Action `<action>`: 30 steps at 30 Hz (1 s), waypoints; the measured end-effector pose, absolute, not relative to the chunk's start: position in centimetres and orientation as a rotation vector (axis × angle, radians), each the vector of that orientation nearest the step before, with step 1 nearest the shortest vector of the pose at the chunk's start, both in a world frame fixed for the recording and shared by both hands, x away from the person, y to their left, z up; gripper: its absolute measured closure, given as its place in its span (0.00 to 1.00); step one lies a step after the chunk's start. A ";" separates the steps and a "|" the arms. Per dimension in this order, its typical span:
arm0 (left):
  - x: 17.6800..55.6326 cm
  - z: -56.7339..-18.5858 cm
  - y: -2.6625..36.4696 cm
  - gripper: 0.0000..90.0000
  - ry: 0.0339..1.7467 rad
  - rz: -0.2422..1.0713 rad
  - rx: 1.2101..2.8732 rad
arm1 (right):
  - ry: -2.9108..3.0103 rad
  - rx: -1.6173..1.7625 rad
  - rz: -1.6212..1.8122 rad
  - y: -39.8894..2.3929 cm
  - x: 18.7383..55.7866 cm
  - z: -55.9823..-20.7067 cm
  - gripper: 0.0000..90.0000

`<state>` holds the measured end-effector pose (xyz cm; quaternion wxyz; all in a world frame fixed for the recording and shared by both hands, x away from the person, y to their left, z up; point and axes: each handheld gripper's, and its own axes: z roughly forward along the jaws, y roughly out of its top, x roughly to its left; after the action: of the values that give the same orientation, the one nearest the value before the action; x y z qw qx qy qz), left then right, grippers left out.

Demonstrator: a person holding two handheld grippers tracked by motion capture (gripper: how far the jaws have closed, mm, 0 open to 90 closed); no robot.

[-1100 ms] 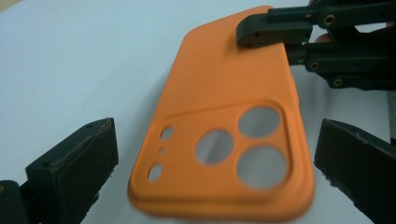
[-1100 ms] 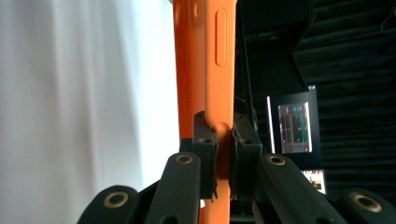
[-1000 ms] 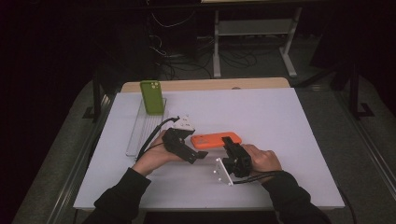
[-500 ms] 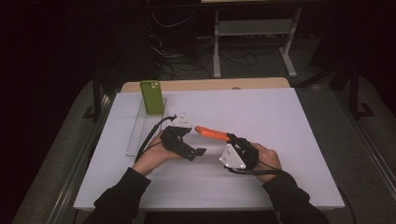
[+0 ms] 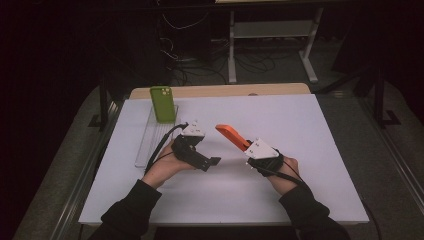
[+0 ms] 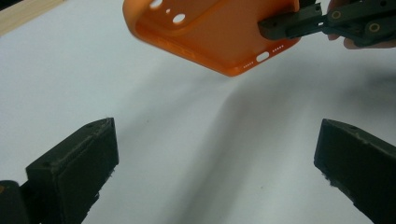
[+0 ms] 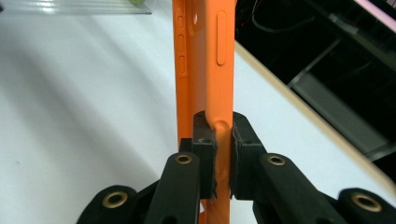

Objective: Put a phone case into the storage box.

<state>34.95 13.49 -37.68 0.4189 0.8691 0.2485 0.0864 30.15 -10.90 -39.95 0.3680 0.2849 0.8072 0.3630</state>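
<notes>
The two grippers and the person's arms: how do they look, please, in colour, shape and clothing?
Both arms wear dark long sleeves down to the wrists. The left gripper and the right gripper have black bodies, each topped with a pale grey three-cornered plate. A black cable trails from the left one. The jaws are blocky black pads on black links with brass-coloured rivets.

Orange phone case beyond wide-apart jaws

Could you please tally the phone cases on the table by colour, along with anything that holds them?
Orange phone case, pinched in the right gripper: 1
Green phone case, standing in the rack: 1
Clear slotted rack: 1
Total: 3
</notes>
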 end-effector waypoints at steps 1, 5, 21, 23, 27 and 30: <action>34.9 -37.7 13.4 0.00 0.630 0.214 2.172 | 2.079 0.767 0.952 -11.0 30.3 -39.9 0.90; 35.0 -37.6 13.4 0.00 0.656 0.211 2.139 | 2.110 0.881 1.020 -11.4 30.7 -39.9 0.90; 36.2 -37.4 12.7 0.00 0.753 0.212 2.014 | 2.129 1.102 1.166 -10.9 30.7 -39.7 0.90; 36.3 -37.5 12.5 0.00 0.753 0.212 2.012 | 2.130 1.113 1.184 -10.8 30.7 -39.8 0.90; 36.5 -37.6 11.8 0.00 0.766 0.193 1.979 | 2.123 1.109 1.207 -10.4 30.7 -39.8 0.90; 36.7 -37.7 11.2 0.00 0.757 0.184 1.982 | 2.118 1.123 1.218 -10.3 30.7 -39.7 0.90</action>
<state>36.67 11.24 -37.74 0.4845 0.8142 0.3109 0.0754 30.68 -10.34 -39.73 0.2241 0.4070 0.7676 0.4415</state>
